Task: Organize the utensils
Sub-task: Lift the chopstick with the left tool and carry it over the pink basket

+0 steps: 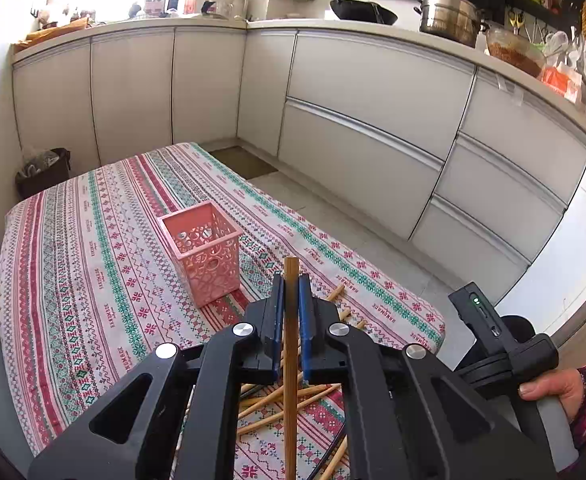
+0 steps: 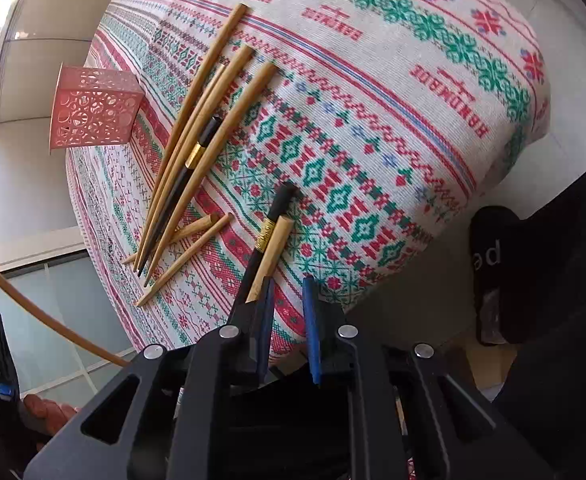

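The woven tablecloth [image 2: 373, 80] carries the word "HANDMADE" in red capitals, repeated along its stripes; in the right wrist view it reads upside down near the cloth's edge. The same word recurs across the cloth in the left wrist view. A black object [image 2: 493, 256] beside the desk shows white letters "pe".

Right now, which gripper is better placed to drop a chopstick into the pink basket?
Left. The left gripper is shut on a wooden chopstick, with the pink basket just ahead. The right gripper holds nothing.
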